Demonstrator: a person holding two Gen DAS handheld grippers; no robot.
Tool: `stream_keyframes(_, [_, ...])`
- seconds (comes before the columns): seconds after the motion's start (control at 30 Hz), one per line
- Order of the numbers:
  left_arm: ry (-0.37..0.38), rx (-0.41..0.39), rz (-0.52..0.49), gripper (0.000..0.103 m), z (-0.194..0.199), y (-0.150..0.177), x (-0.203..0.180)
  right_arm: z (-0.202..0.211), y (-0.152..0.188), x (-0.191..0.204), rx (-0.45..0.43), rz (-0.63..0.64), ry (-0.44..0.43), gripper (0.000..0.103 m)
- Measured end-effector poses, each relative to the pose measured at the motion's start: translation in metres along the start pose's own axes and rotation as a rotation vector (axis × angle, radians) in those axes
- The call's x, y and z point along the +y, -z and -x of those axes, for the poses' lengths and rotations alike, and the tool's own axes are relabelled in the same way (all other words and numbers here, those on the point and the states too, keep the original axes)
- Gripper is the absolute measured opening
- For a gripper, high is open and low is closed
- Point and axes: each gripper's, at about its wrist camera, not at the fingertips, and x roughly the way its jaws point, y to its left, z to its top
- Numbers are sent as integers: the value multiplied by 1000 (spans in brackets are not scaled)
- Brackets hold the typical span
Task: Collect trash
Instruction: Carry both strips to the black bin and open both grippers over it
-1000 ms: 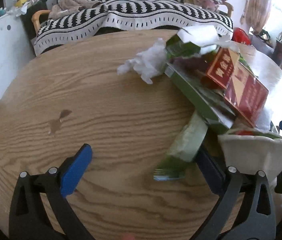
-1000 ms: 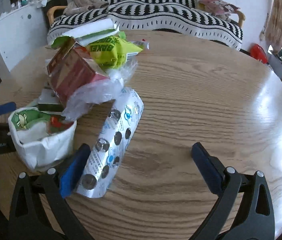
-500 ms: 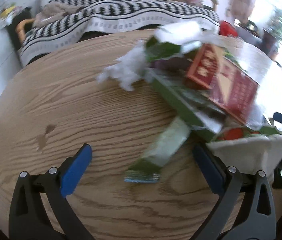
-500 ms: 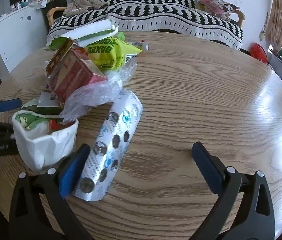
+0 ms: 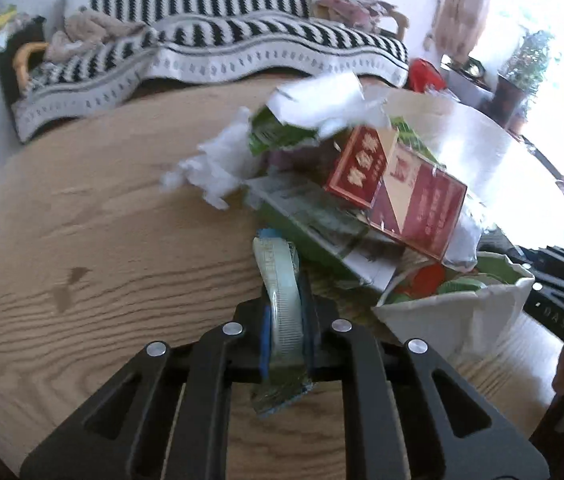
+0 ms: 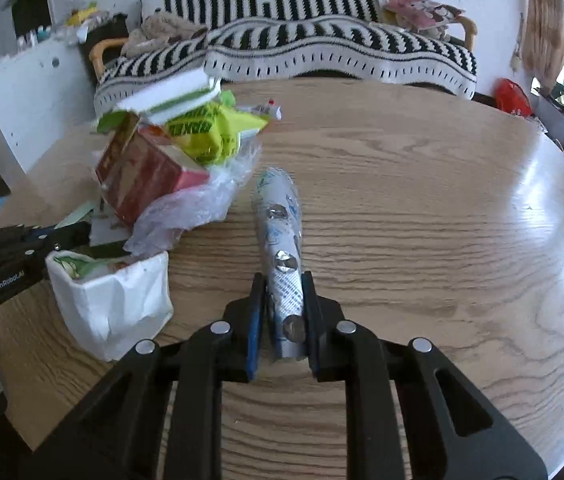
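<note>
A heap of trash lies on the round wooden table [image 5: 81, 240]: a red carton [image 5: 414, 196], white tissue [image 5: 213, 164], a green flat box [image 5: 310, 220] and a white paper bag [image 5: 454, 316] holding scraps. My left gripper [image 5: 286, 332] is shut on a pale green wrapper [image 5: 279, 296] at the heap's near edge. In the right wrist view my right gripper [image 6: 282, 320] is shut on a silver blister pack [image 6: 282, 248], right of the red carton [image 6: 141, 172], a yellow-green packet [image 6: 205, 132], clear plastic film [image 6: 197, 208] and the white bag [image 6: 109, 304].
A sofa with a black-and-white striped throw [image 6: 322, 52] stands behind the table. The left gripper's body [image 6: 5, 272] shows at the left of the right wrist view. White furniture [image 6: 13, 104] is at the far left. The bare tabletop [image 6: 442, 220] stretches to the right.
Both grippers have closed: the left on the green wrapper, the right on the silver blister pack, which now stands on edge between the pads. Both moved in over their items.
</note>
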Motion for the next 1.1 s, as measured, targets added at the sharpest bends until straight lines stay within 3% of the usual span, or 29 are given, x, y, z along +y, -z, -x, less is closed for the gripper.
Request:
stream_keyframes(0.2, [-50, -66, 87, 11, 41, 12, 12, 18, -1, -17, -30, -96, -71, 18])
stream_keyframes(0.33, [-34, -134, 91, 11, 82, 3, 4, 62, -8, -21, -120, -119, -82, 18])
stream_keyframes(0.43, [-28, -183, 15, 11, 111, -9, -29, 100, -9, -36, -173, -144, -81, 18])
stream_keyframes(0.63, [121, -183, -131, 11, 138, -5, -134, 183, 30, -94, -234, -235, -9, 18])
stream_keyframes(0.73, [275, -100, -213, 11, 135, 18, -212, 222, 68, -139, -240, -310, 58, 18])
stream_keyframes(0.9, [422, 79, -353, 11, 108, 73, -318, 260, 143, -207, -171, -419, 165, 18])
stream_keyframes(1.0, [482, 224, -405, 11, 72, 111, -368, 236, 203, -247, -28, -504, 178, 18])
stream_keyframes(1.1, [435, 361, -485, 11, 23, 157, -410, 180, 261, -270, 163, -568, 219, 18])
